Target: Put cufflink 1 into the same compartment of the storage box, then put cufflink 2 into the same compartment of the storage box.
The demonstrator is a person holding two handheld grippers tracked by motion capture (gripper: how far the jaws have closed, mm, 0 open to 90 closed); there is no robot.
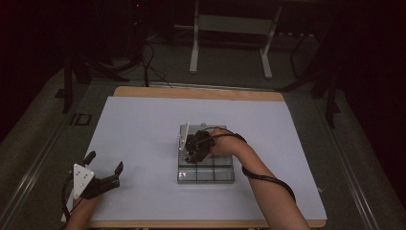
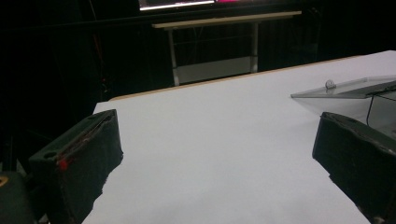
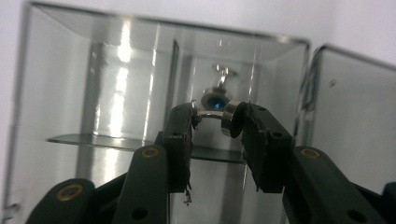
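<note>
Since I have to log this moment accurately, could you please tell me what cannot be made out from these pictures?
- High view: the right gripper and the hand cover its jaws and their load.
- Right gripper view: a small silver piece with a blue stone sits between the jaws; blur and reflections in the clear box hide what it is.
- Left gripper view: the frame's right edge cuts off the box's raised lid.
- High view: the compartments' contents are too dim.

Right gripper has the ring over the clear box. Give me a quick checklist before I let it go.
1. Ring pinched between right gripper jaws: ok.
2. Clear box lid raised: ok.
3. Ring inside a compartment, not over a divider: ok, walls surround it.
4. Ring low enough to drop gently: cannot tell.
5. Left gripper open, resting apart from the box: ok.
6. Right gripper cable away from the lid: cannot tell.
</note>
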